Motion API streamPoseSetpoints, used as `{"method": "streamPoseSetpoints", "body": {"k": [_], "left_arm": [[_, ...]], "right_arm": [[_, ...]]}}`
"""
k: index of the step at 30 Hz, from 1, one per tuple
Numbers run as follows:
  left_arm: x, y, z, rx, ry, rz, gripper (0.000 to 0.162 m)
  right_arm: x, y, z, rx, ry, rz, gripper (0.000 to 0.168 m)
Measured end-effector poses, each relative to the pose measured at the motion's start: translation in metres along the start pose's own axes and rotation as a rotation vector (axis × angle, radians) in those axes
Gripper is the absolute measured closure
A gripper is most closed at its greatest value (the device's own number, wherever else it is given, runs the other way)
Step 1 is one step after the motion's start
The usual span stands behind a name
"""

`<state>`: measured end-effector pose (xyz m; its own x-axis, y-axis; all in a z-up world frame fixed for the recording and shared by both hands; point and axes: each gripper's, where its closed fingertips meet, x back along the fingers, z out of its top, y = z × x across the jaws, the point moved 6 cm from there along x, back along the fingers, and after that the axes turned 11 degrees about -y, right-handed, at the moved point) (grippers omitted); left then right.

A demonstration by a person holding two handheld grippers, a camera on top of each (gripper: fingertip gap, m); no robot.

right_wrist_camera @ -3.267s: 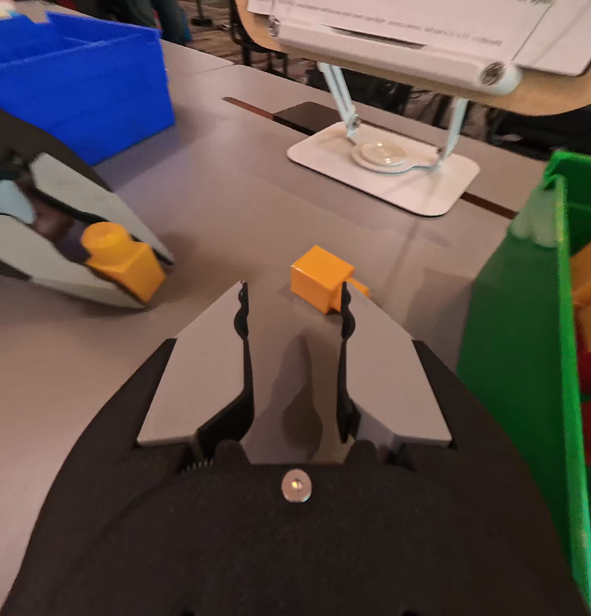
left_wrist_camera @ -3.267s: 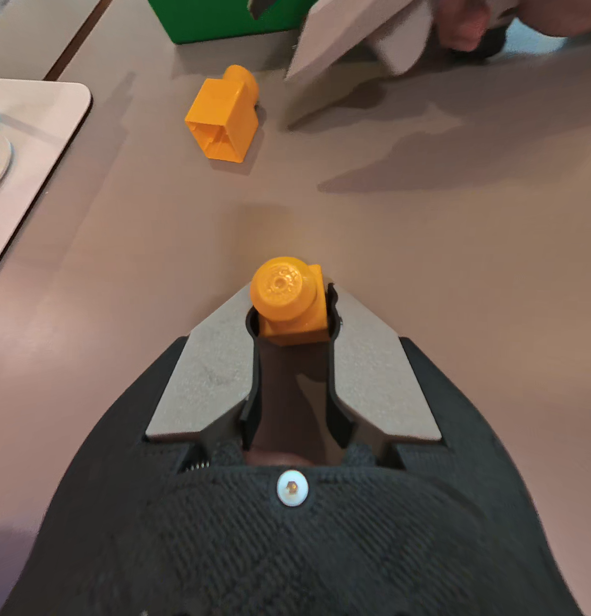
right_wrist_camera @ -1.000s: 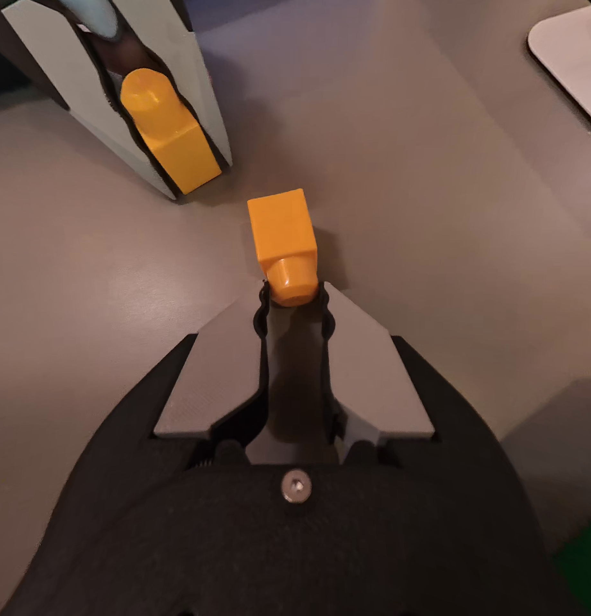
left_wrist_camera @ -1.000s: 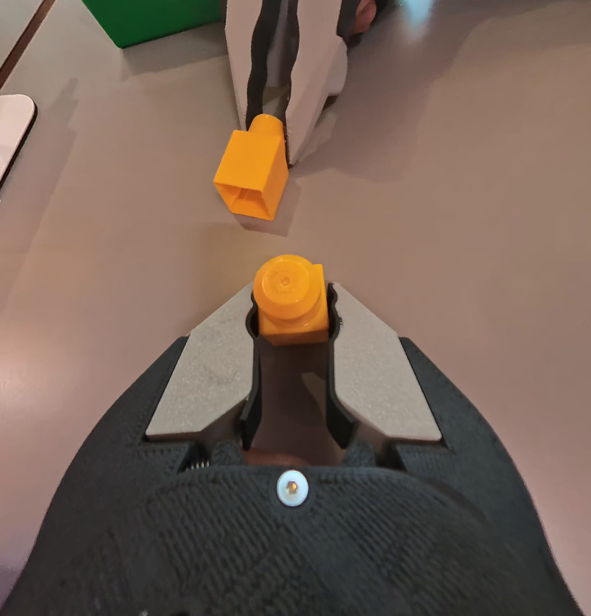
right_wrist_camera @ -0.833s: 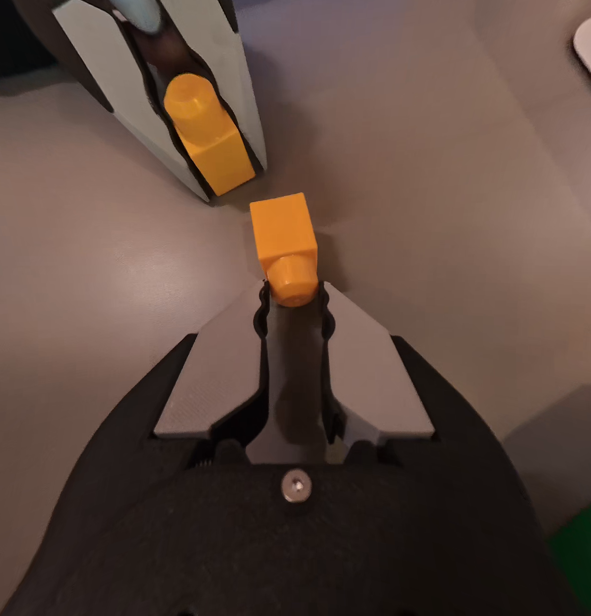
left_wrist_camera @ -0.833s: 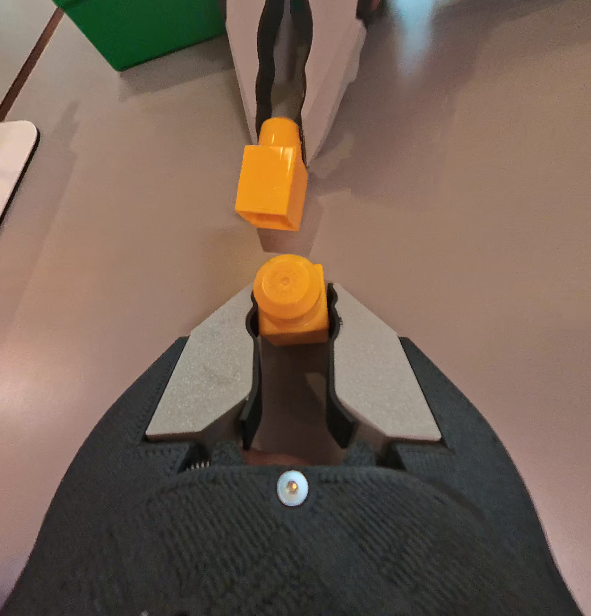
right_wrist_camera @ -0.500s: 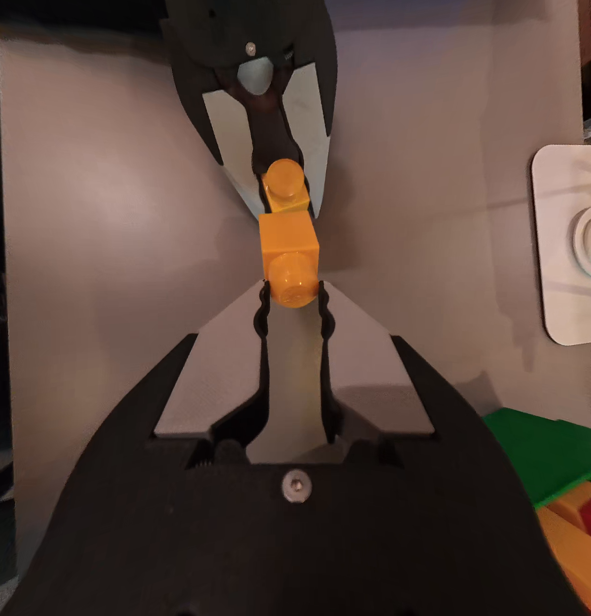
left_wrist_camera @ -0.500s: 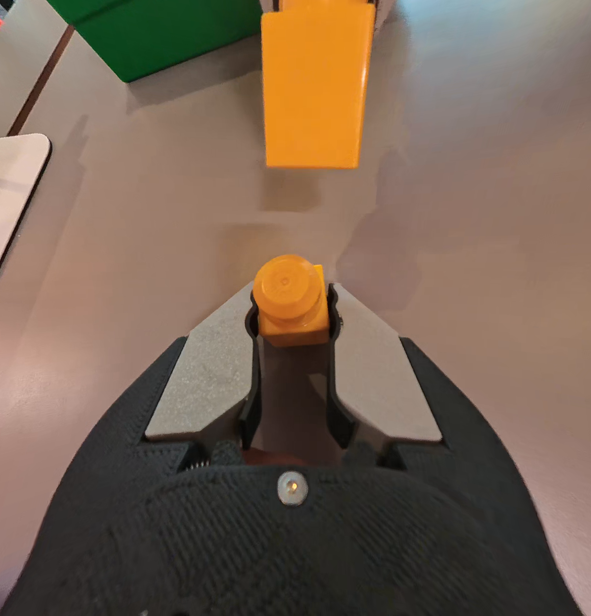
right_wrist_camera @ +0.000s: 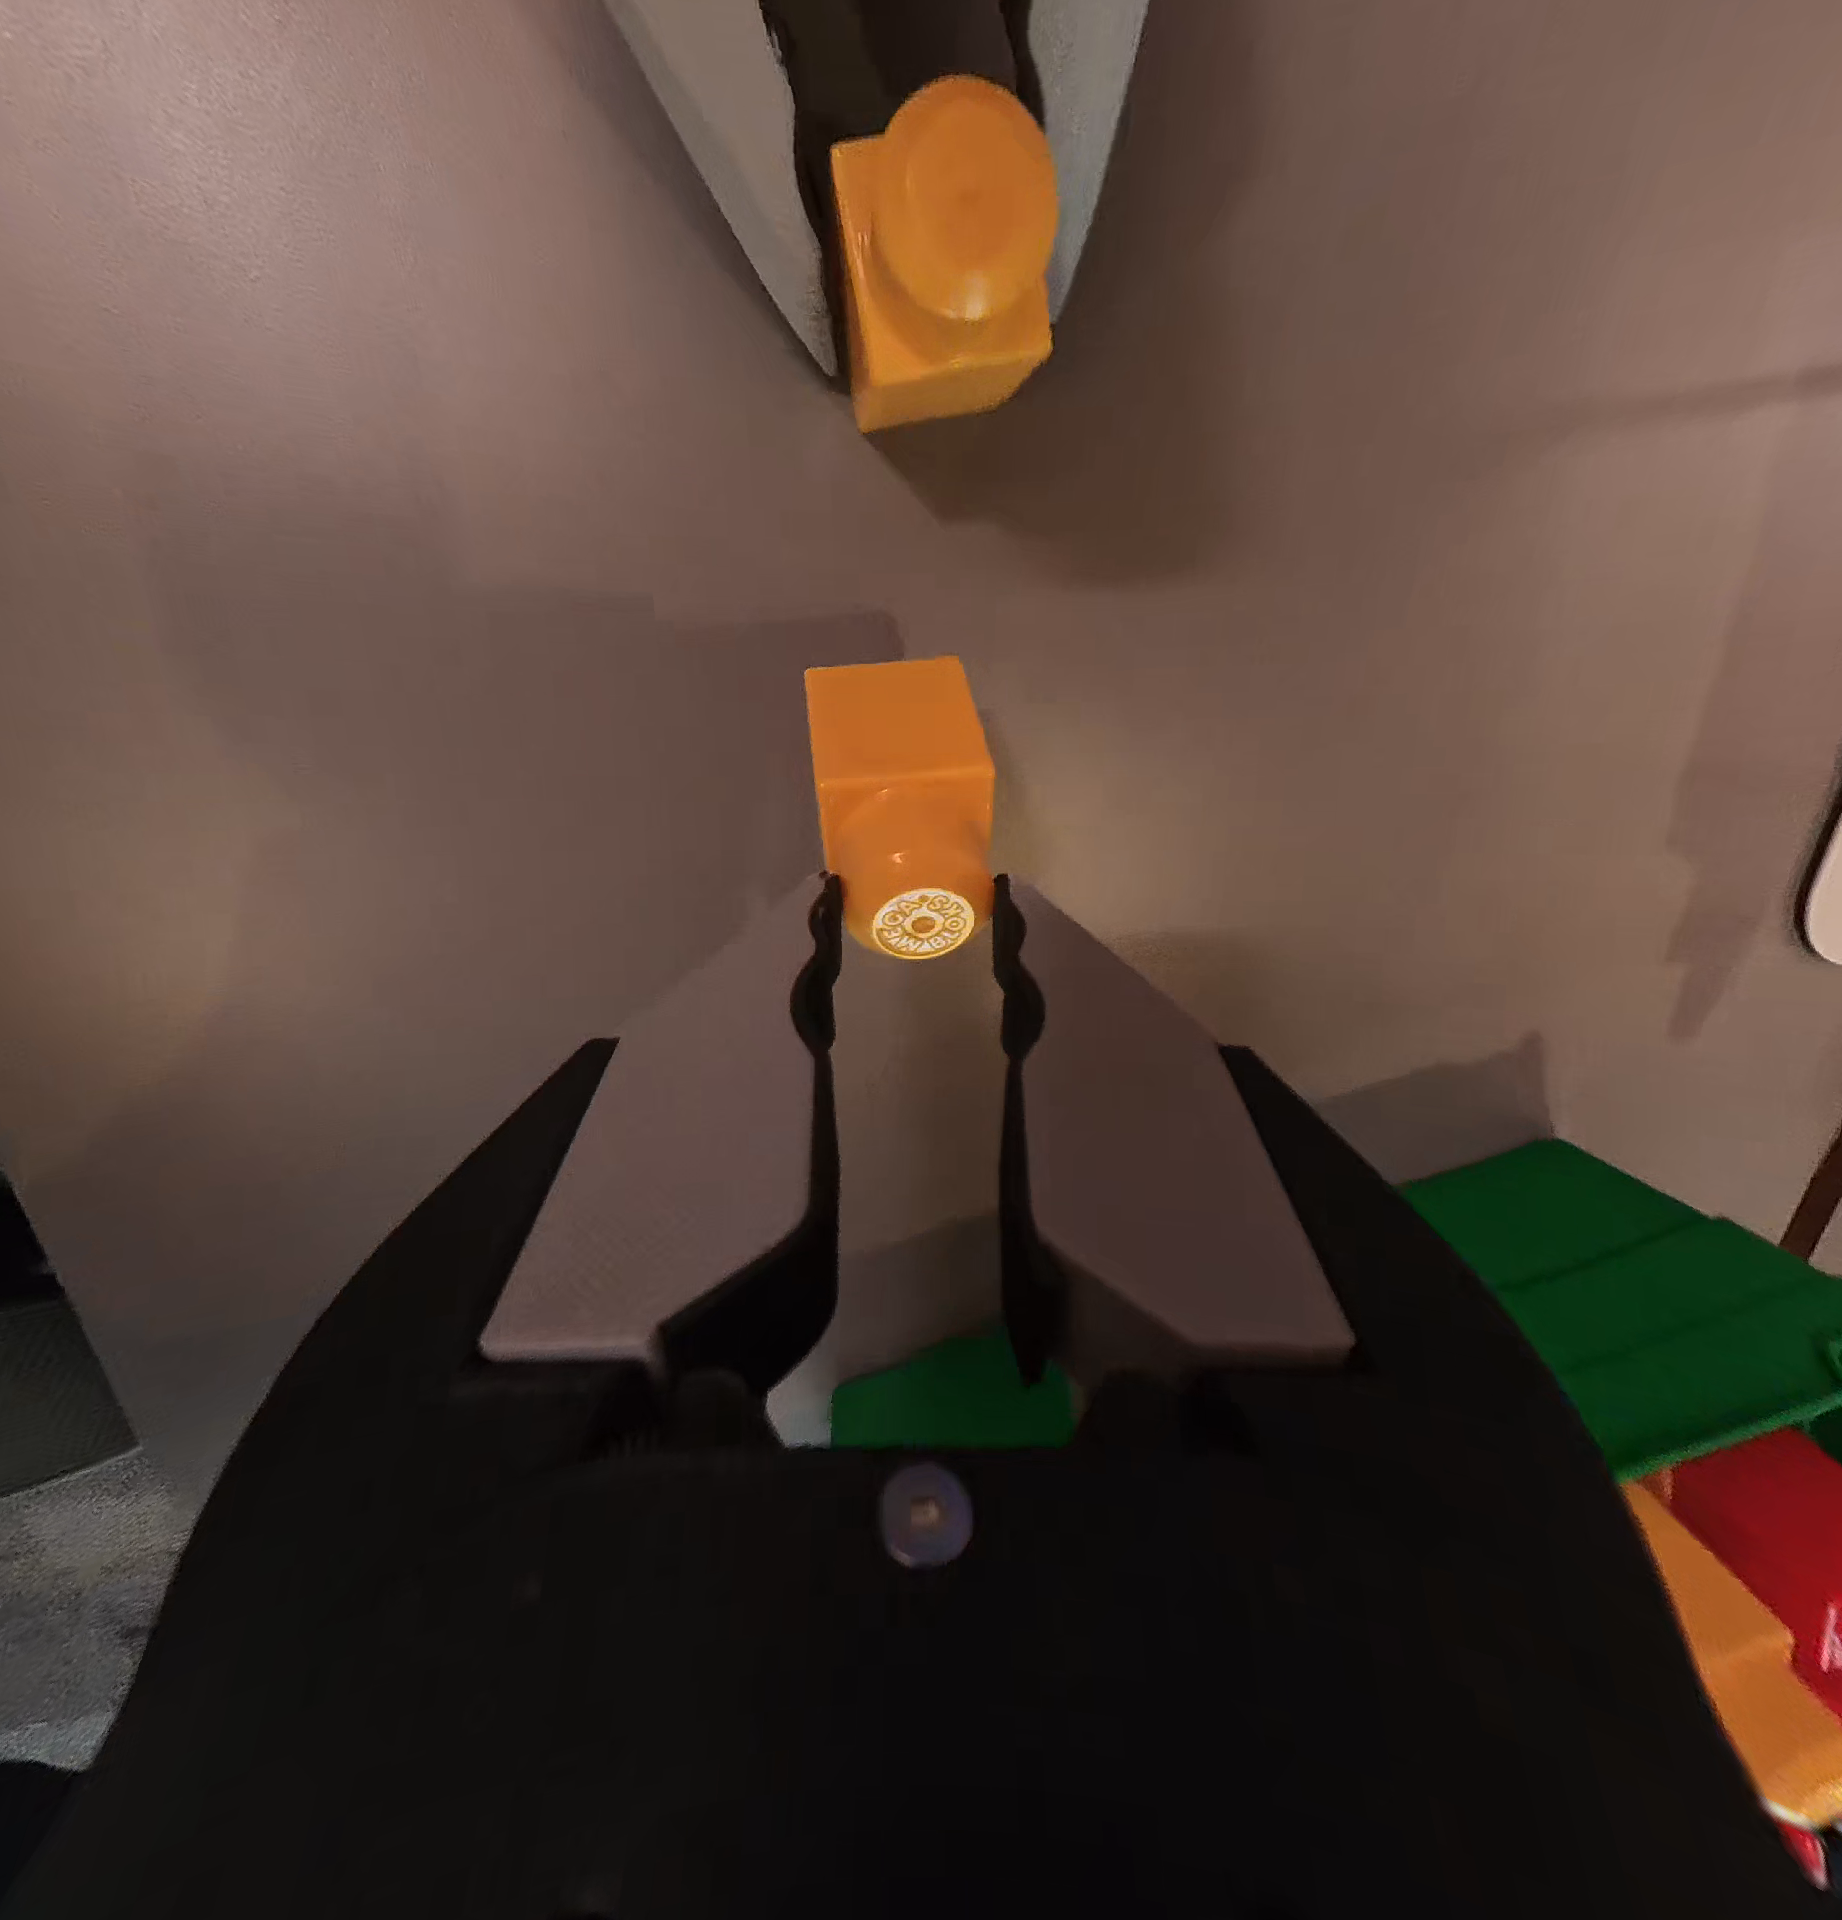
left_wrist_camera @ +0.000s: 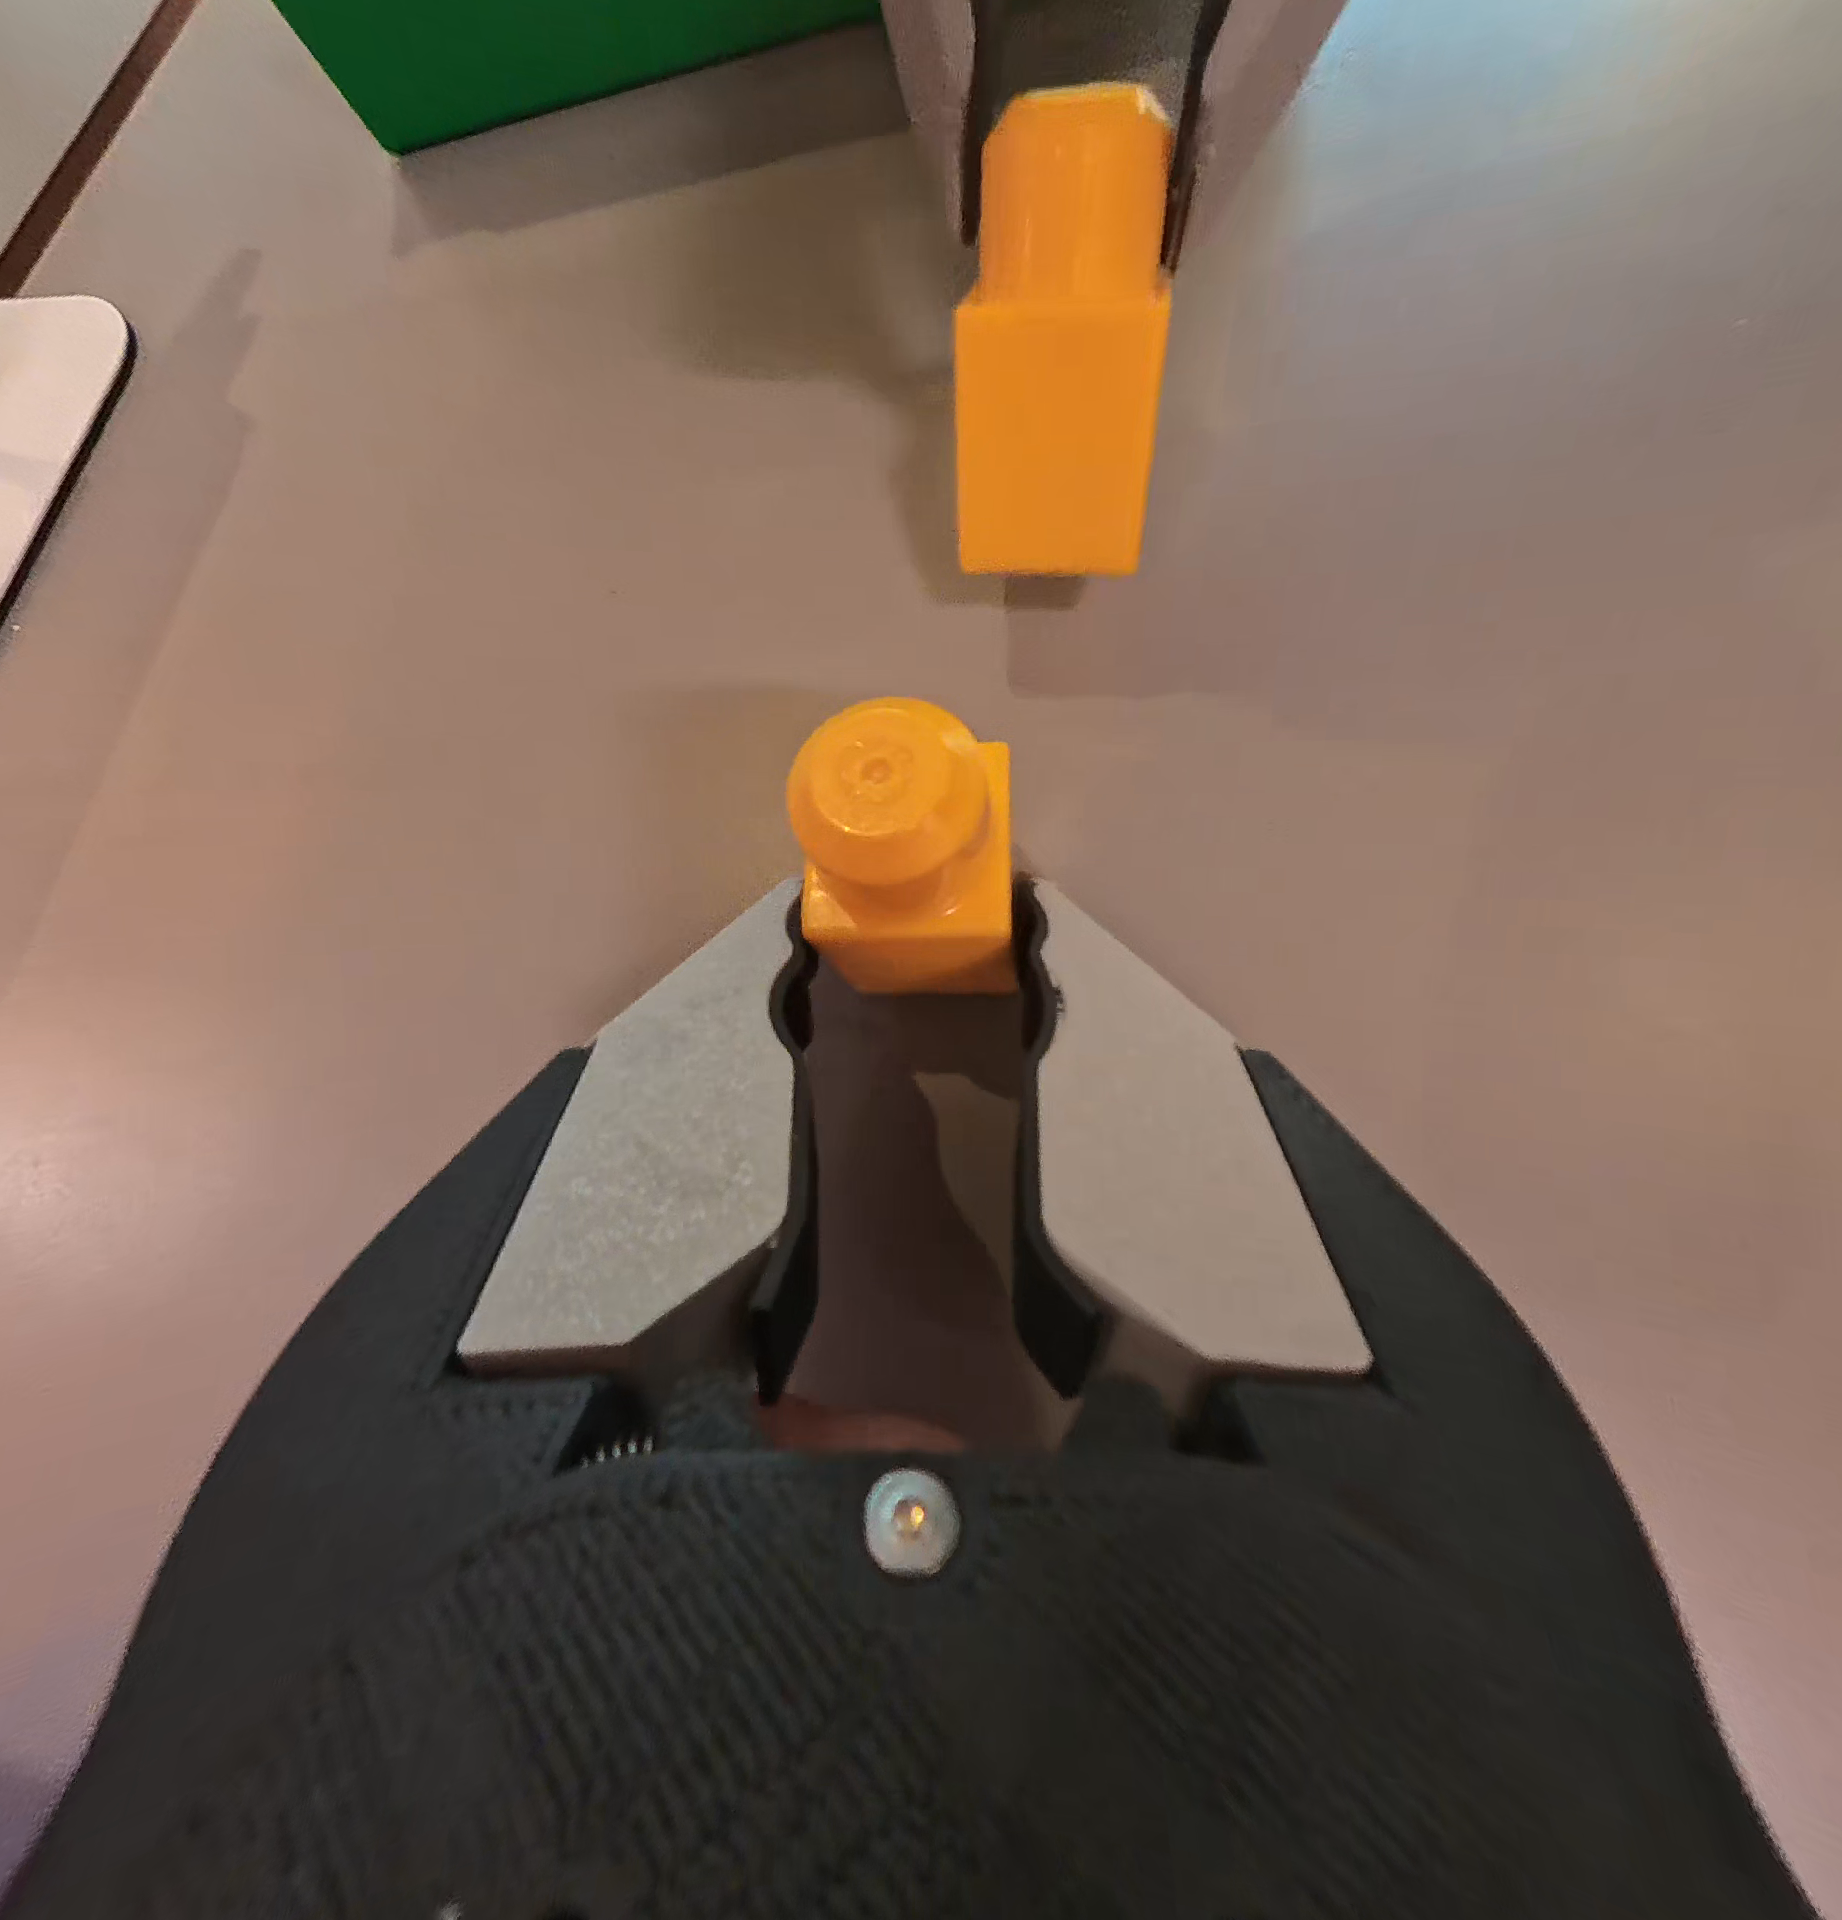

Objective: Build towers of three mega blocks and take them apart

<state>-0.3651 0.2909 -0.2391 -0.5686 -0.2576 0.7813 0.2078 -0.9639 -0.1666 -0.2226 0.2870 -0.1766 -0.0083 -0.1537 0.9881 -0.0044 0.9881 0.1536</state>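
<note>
Right gripper [left_wrist_camera: 1068, 239] body cut off above orange block [left_wrist_camera: 1052, 416].

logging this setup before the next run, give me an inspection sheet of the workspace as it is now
surface: grey table, bare between the grippers
job's things: two orange blocks, both held above the table and apart; left block has its stud pointing away from its gripper, right block hangs by its stud
clutter: green bin with red and orange pieces inside
grippers: left gripper shut on left block's body; right gripper shut on right block's stud
cables: nothing seen
surroundings: white plate at the table edge; dark seam in the table
</note>
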Motion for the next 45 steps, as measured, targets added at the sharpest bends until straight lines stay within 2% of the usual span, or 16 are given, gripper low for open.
{"method": "streamPoseSetpoints", "body": {"k": [8,12,16,18,22,27,28,29,30,32,37,41,45], "left_arm": [[0.000,-0.001,0.000,0.014,0.000,-0.034,0.126],[0.000,0.000,0.000,0.010,0.002,-0.041,0.127],[0.003,-0.003,0.002,0.017,0.042,-0.032,0.127],[0.006,-0.005,0.003,0.032,0.063,-0.033,0.127],[0.006,-0.006,0.004,0.030,0.071,-0.021,0.127],[0.005,-0.005,0.004,0.019,0.066,-0.019,0.127],[0.004,-0.004,0.005,0.017,0.067,-0.022,0.127],[0.004,-0.003,0.006,0.014,0.067,-0.025,0.127],[0.004,-0.002,0.006,0.011,0.067,-0.027,0.127],[0.002,0.000,0.009,0.008,0.067,-0.028,0.127],[-0.004,0.009,0.013,-0.028,0.033,-0.059,0.127],[-0.005,0.016,0.019,-0.049,0.058,-0.080,0.127],[-0.002,0.016,0.021,-0.049,0.089,-0.081,0.127]], "right_arm": [[-0.015,0.002,0.012,-0.052,0.207,0.067,0.142],[-0.012,0.007,0.009,-0.067,0.233,0.055,0.142],[-0.004,0.006,0.013,-0.117,0.378,0.077,0.128],[-0.004,0.009,0.010,-0.185,0.458,0.045,0.117],[-0.014,0.007,-0.003,-0.330,0.597,0.030,0.107],[-0.043,0.001,-0.007,-0.368,0.600,0.035,0.109],[-0.047,-0.002,-0.005,-0.348,0.590,0.059,0.115],[-0.050,-0.005,-0.003,-0.321,0.579,0.081,0.131],[-0.051,-0.005,-0.002,-0.311,0.576,0.077,0.135],[-0.044,-0.007,-0.001,-0.287,0.594,0.089,0.135],[0.002,-0.011,0.005,-0.206,0.755,0.138,0.136],[0.018,-0.007,0.024,-0.143,0.728,0.125,0.135],[0.014,-0.006,0.046,-0.078,0.638,0.107,0.135]]}}
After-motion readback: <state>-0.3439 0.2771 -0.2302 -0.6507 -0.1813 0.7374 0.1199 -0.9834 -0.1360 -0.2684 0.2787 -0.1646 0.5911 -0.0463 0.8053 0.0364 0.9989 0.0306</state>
